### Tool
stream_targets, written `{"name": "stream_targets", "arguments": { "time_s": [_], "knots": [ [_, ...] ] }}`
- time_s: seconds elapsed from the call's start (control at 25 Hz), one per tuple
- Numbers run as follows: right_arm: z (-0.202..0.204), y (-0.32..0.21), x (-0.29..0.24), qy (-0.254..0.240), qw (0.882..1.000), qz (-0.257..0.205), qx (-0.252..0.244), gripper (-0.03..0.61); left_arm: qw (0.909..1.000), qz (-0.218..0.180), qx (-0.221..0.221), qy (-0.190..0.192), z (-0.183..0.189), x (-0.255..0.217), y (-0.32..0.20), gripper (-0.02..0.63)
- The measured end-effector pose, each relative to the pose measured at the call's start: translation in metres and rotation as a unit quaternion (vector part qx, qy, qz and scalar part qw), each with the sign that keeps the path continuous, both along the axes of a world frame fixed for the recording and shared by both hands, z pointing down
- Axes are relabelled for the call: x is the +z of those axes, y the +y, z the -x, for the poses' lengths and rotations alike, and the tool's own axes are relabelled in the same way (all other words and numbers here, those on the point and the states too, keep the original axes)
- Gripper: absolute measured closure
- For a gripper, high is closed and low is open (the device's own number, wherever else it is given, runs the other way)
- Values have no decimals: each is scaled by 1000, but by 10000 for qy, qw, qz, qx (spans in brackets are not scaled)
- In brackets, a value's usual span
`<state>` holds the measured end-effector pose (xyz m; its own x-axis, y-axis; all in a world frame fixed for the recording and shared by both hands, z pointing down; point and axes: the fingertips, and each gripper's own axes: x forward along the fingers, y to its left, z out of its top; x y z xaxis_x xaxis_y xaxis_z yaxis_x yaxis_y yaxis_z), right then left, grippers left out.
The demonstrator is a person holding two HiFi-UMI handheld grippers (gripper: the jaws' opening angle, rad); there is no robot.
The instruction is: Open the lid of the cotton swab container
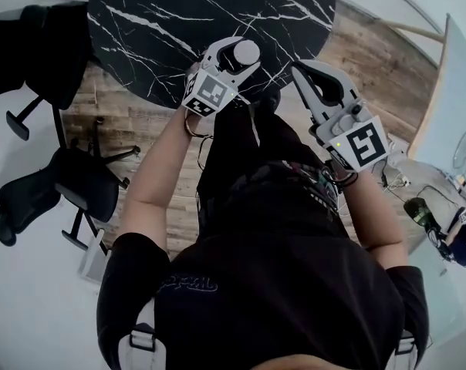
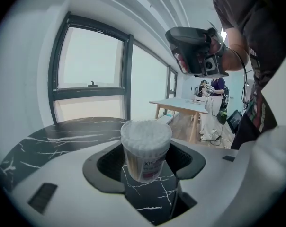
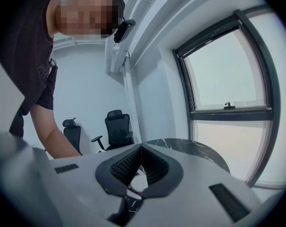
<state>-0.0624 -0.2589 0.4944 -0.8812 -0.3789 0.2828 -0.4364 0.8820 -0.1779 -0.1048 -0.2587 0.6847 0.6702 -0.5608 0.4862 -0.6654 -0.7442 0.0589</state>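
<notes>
The cotton swab container [image 2: 145, 148] is a clear round tub packed with white-tipped swabs, with a printed label on its side. It stands upright between the black pads [image 2: 107, 162] of my left gripper [image 1: 234, 55], which is shut on its sides and holds it above the black marble table [image 2: 62, 131]. In the head view its round white top [image 1: 246, 52] shows at the left gripper's tip. I cannot tell whether a clear lid covers the swabs. My right gripper [image 1: 301, 69] is beside it to the right, shut with nothing between its pads [image 3: 126, 164].
The round marble table [image 1: 179, 14] lies ahead over a wooden floor. Black office chairs [image 1: 71, 183] stand to the left, and more chairs [image 3: 117, 126] by the wall. A wooden table [image 2: 181, 105] and a standing person [image 2: 214, 108] are farther off. Windows are behind the table.
</notes>
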Motion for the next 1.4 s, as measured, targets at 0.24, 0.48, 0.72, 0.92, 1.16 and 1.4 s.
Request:
{"name": "stream_targets", "arguments": {
  "time_s": [0.24, 0.48, 0.72, 0.92, 1.16, 1.4],
  "knots": [
    [-12, -4, -35, -152, 9992, -379, -9, 555, 9999, -3, -132, -8, -7, -78, -11, 342],
    [-26, -6, -77, -217, 9969, -727, -199, 555, 9997, 68, -210, 144, -20, -164, -11, 342],
    [-27, 1, -121, -256, 9900, -1145, -785, 554, 9997, 173, -150, 29, -35, -235, -3, 342],
    [-19, 10, -152, -126, 9814, -1332, -1380, 476, 9995, 26, -232, -222, -46, -281, 1, 342],
    [-13, 23, -170, 207, 9748, -1122, -1919, 357, 9984, -68, -324, -467, -64, -309, 9, 342],
    [-14, 32, -174, 597, 9682, -1008, -2211, 313, 9972, -173, -409, -599, -78, -317, 14, 342]
  ]
}}
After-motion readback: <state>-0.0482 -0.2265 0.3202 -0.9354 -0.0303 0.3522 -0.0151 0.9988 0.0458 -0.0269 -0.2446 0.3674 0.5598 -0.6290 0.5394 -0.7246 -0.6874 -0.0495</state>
